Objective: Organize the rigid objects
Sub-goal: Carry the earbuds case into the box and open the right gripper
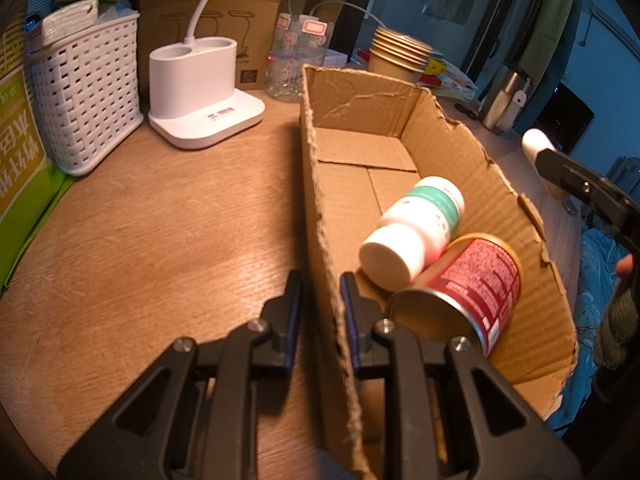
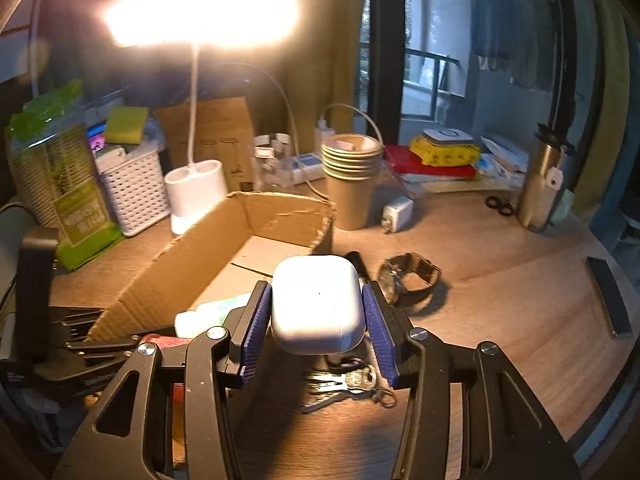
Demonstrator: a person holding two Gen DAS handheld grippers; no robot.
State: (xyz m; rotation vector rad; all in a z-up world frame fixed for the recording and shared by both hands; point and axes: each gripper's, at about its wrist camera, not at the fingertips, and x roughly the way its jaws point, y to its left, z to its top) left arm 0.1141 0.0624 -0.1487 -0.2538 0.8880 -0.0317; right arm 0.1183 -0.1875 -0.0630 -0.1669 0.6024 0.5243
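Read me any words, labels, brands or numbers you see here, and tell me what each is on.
No text here reads clearly.
Green package: large white characters, cut off and upside down, unreadable.
Red-labelled tin can: fine white print, blurred.
White pill bottle with teal band: print too small.
White lamp base: sticker too small.
Brown cardboard panel: line drawings, print too small.

A lit desk lamp [image 2: 200, 12] blows out to a white-orange glare at the top of the right wrist view, washing the wooden desk [image 2: 500, 280] in warm light and throwing a dark shadow beside the watch [image 2: 408, 276]. The left wrist view is dimmer and evenly lit, with a soft sheen on the desk. Both pictures bend strongly and darken at the rounded edges, and the near parts look slightly soft.
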